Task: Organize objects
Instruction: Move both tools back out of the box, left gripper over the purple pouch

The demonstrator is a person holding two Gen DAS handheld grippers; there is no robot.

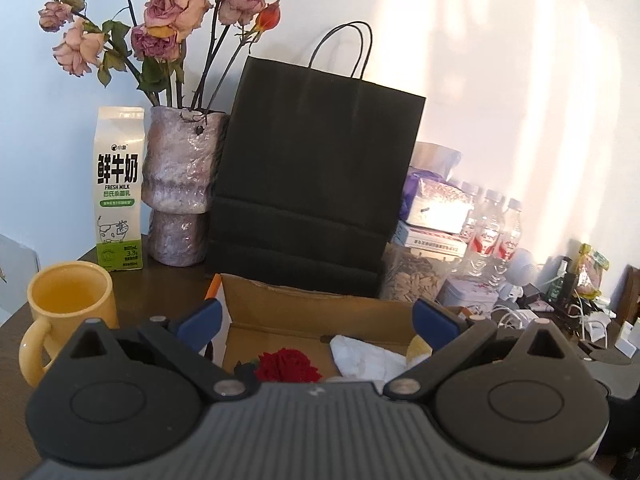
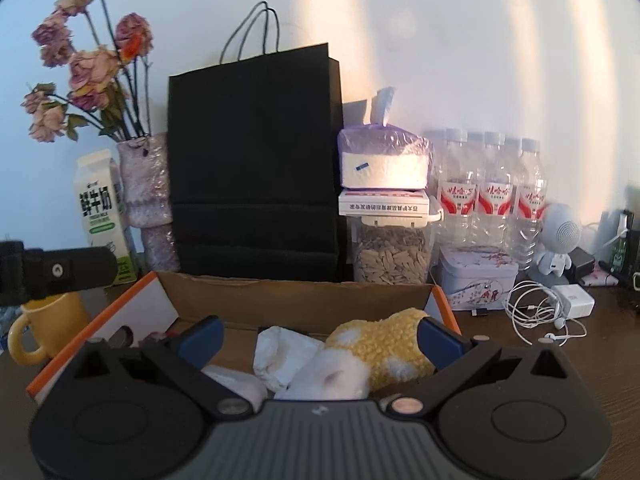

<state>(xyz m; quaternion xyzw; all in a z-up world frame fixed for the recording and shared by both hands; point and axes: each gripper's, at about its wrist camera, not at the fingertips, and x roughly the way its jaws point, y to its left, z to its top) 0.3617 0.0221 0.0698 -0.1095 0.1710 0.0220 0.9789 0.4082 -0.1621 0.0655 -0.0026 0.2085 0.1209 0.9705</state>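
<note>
An open cardboard box (image 1: 320, 304) (image 2: 296, 300) sits on the dark table in front of both grippers. In it lie a red fabric rose (image 1: 289, 365), crumpled white cloth (image 1: 368, 354) (image 2: 286, 354) and a yellow and white fuzzy sock (image 2: 384, 348). My left gripper (image 1: 318, 322) is open and empty above the box's near side. My right gripper (image 2: 320, 340) is open and empty, its fingers on either side of the cloth and sock. The left gripper's body (image 2: 52, 272) shows at the left of the right wrist view.
Behind the box stand a black paper bag (image 1: 316, 168) (image 2: 256, 160), a vase of dried roses (image 1: 178, 184), a milk carton (image 1: 119, 188), a yellow mug (image 1: 68, 304), a seed jar (image 2: 390, 256), tissues (image 2: 384, 160), water bottles (image 2: 492, 192), a tin (image 2: 476, 280) and earphones with a charger (image 2: 560, 304).
</note>
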